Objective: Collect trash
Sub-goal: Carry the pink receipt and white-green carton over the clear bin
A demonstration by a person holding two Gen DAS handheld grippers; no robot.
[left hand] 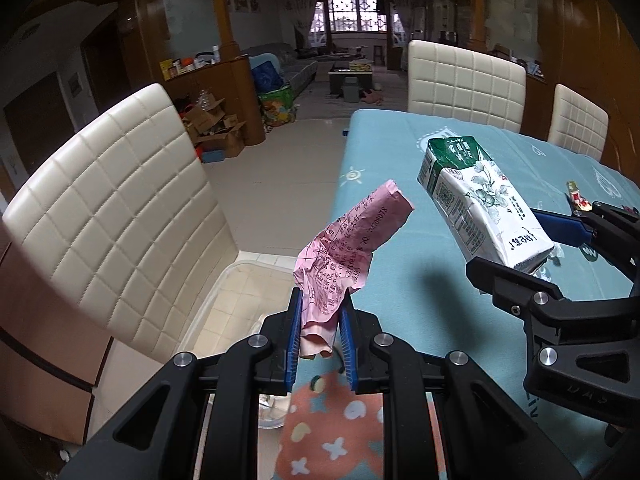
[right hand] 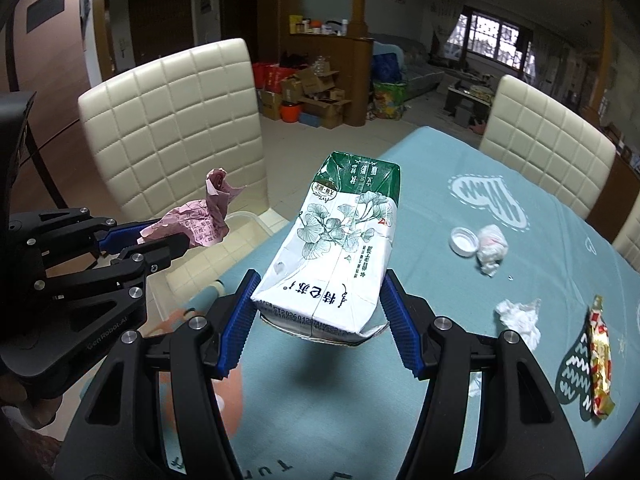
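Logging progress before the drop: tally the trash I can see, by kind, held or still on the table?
Cartons: 1, milk carton, held
Printed paper: 1, pink receipt, held
Tissue wads: 2
Bottle caps: 1
Snack wrappers: 1
Total: 6

Cream quilted chairs (left hand: 116, 208) flank a teal tablecloth (left hand: 400, 184) at frame right; cardboard boxes (left hand: 212, 124) crowd the upper left, a barred window (left hand: 352, 14) glowing top centre.

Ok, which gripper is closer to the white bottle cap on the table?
Right. The right gripper, holding the carton, is just left of the bottle cap; the left gripper, holding pink paper, is farther left.
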